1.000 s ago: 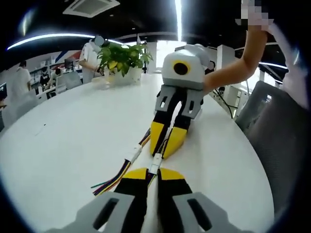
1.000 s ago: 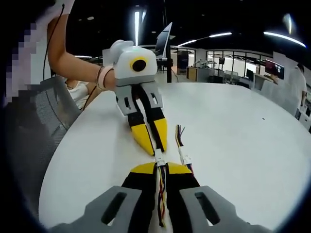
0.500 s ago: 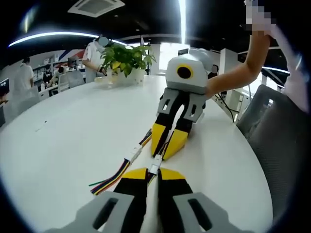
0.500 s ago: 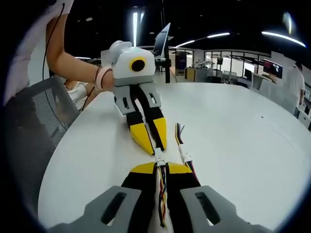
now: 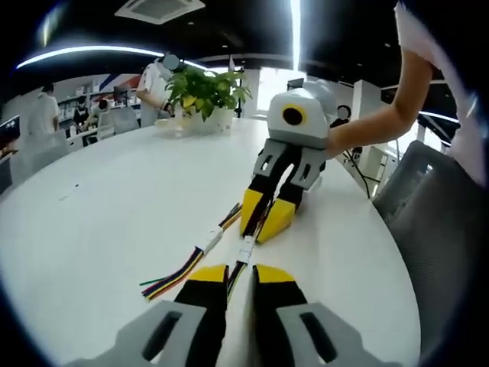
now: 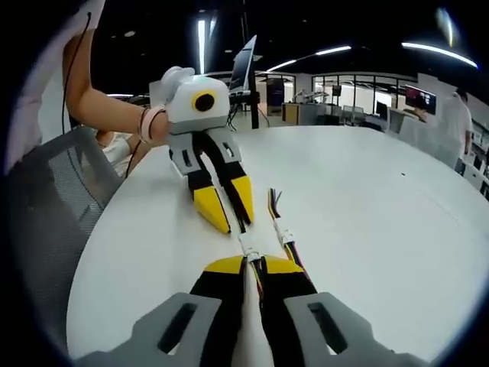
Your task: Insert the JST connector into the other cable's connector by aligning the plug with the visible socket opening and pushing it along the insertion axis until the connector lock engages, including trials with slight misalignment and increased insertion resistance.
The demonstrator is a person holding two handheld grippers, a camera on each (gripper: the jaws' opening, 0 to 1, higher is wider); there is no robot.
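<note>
Looks close to finished, though cannot confirm the lock from here. Shows the white JST connector (image 5: 245, 249) as one joined block with no gap to be made out, lying on the white table (image 5: 114, 206) between the two tools. Has thin dark and coloured wires leaving both ends. Finds the left gripper (image 5: 241, 274) with jaws apart, loosely straddling the near wire run. Finds the right gripper (image 6: 253, 265) clamped on the cable (image 6: 257, 284) just behind the connector. Leaves, at a guess, only a pull check and letting go. Notes a spare cable (image 5: 191, 264) lying just left.
</note>
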